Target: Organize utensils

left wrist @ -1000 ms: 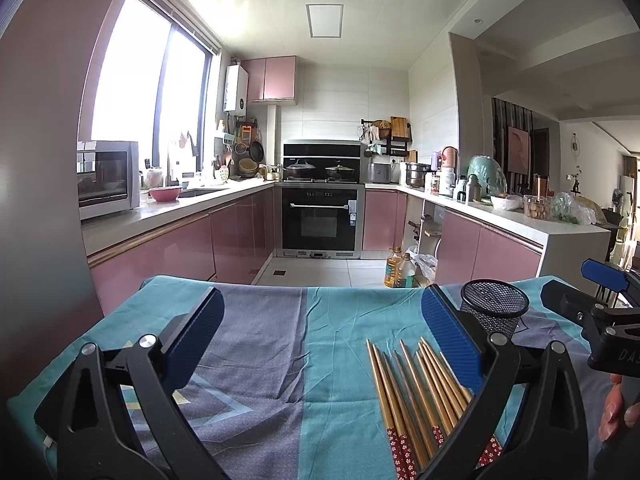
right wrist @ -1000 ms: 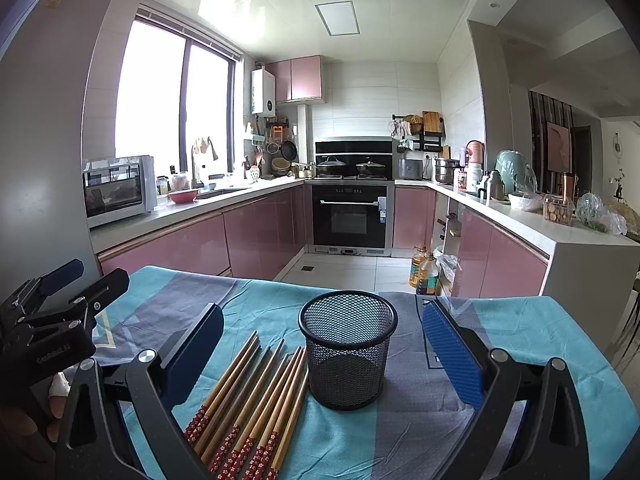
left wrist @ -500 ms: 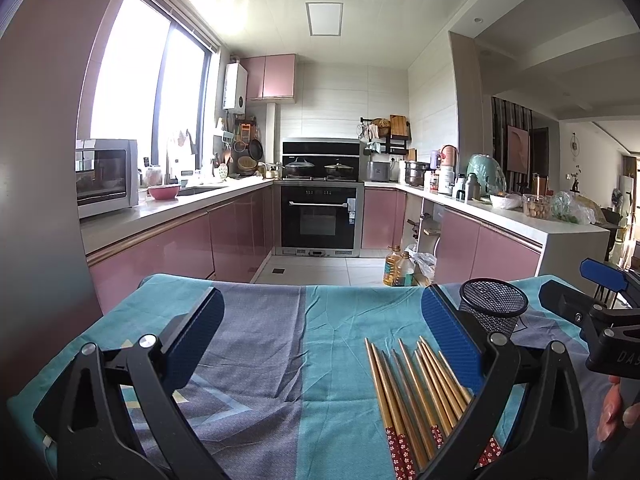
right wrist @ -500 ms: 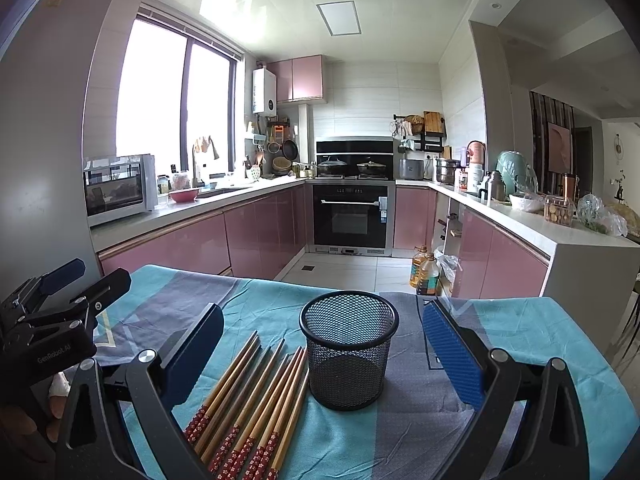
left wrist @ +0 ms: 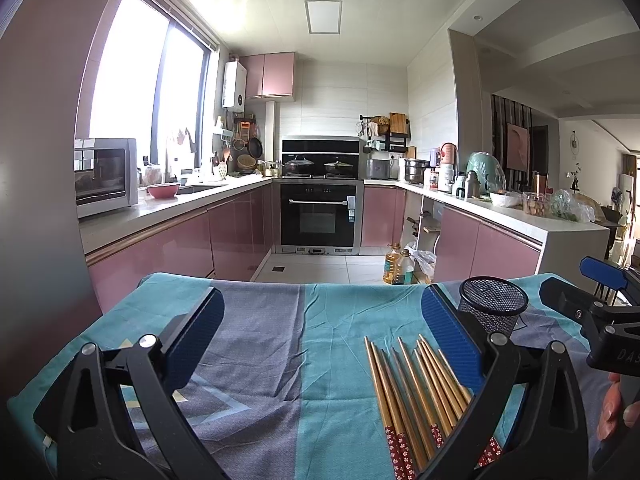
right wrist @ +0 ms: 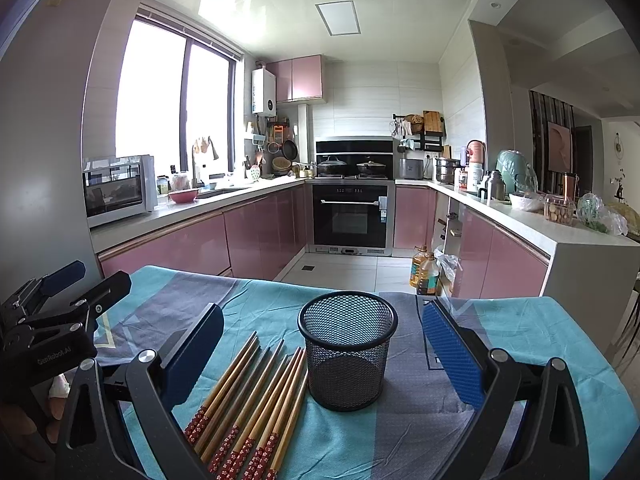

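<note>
Several wooden chopsticks [right wrist: 256,396] with red patterned ends lie side by side on the teal and grey tablecloth [right wrist: 520,332]. A black mesh holder [right wrist: 347,354] stands upright and empty just right of them. My right gripper [right wrist: 320,340] is open and empty, held above the table with the holder between its fingers' lines. My left gripper [left wrist: 320,332] is open and empty over the cloth; the chopsticks [left wrist: 416,396] lie by its right finger and the holder [left wrist: 493,304] stands behind it. Each gripper shows at the edge of the other's view.
The table's far edge drops to a kitchen floor with oil bottles [right wrist: 424,272]. Pink cabinets, an oven [right wrist: 350,216] and worktops stand behind. The cloth to the left of the chopsticks [left wrist: 260,344] holds nothing.
Both views have shifted only slightly; the left gripper has drifted a little. Nothing was picked up or let go.
</note>
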